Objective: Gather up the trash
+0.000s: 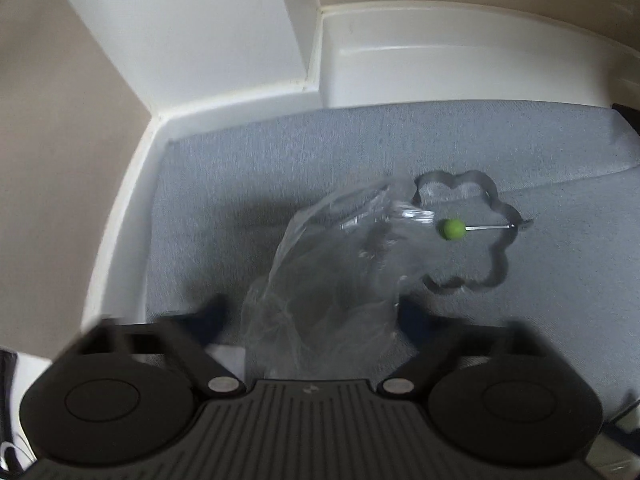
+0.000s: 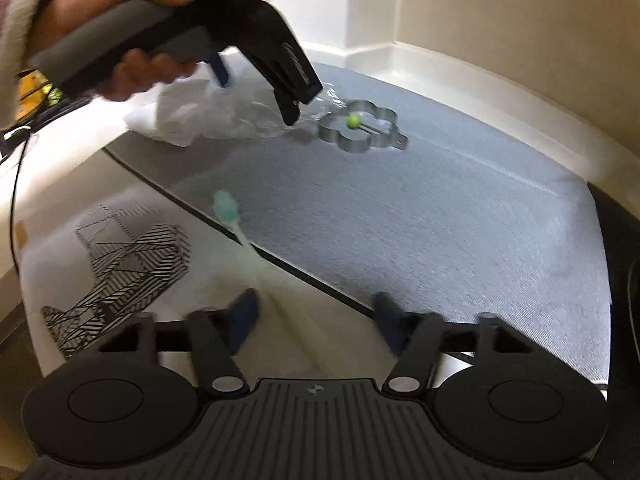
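Observation:
A crumpled clear plastic bag point(image 1: 320, 280) lies on a grey mat point(image 1: 280, 160). My left gripper point(image 1: 314, 314) straddles it with its fingers close at the bag's sides, the left one a little apart from it. From the right wrist view the left gripper point(image 2: 256, 98) hangs over the bag point(image 2: 248, 116) and a white tissue point(image 2: 176, 120), held by a person's hand point(image 2: 140, 72). A toothbrush point(image 2: 226, 208) with a teal head lies across the mat's edge. Its blurred white handle runs between the fingers of my right gripper point(image 2: 316, 312), which do not touch it.
A flower-shaped metal ring point(image 1: 496, 248) with a green ball on a pin point(image 1: 452, 229) lies beside the bag, partly under it. A white sheet with a black line drawing point(image 2: 120, 264) covers the near left. White ledges point(image 1: 132, 200) and a wall border the mat.

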Available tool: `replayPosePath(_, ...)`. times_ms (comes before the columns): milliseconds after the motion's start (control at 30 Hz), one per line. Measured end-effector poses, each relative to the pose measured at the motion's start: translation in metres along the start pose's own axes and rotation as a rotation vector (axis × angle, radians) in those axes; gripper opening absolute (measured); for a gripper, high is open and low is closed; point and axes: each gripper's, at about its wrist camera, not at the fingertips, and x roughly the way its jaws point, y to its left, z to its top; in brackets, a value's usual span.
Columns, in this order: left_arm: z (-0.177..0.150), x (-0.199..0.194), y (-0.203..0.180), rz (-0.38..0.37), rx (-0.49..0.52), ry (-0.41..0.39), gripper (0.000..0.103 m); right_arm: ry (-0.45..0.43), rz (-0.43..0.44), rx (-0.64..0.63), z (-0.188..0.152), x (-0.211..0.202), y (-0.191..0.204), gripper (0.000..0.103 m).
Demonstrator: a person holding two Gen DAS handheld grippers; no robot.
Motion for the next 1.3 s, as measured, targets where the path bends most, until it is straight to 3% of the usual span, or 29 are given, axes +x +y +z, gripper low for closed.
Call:
replayPosePath(33, 0.002, 0.002, -0.001, 0.025, 0.007, 0.013, 0.042, -0.006, 0.002, -0.006, 0.0, -0.001, 0.002, 0.038)
replayPosePath(100, 0.005, 0.005, 0.004, 0.015, -0.032, 0.028, 0.006, -0.014, -0.002, -0.03, 0.002, 0.0, 0.006, 0.021)
replayPosePath(233, 0.009, -0.007, 0.016, 0.001, -0.092, -0.009, 0.004, -0.025, -0.01, 0.001, 0.003, 0.0, 0.004, 0.013)
replayPosePath(533, 0.002, -0.069, 0.039, -0.08, -0.22, -0.124, 0.003, -0.07, -0.049, 0.092, 0.007, -0.013, -0.017, 0.013)
replayPosePath(833, -0.031, -0.141, 0.054, -0.134, -0.299, -0.224, 0.003, -0.094, -0.039, 0.17, 0.003, -0.038, -0.028, 0.013)
replayPosePath(1300, -0.101, -0.277, 0.072, -0.087, -0.402, -0.348, 0.003, -0.218, -0.017, 0.181, 0.006, -0.111, -0.025, 0.013)
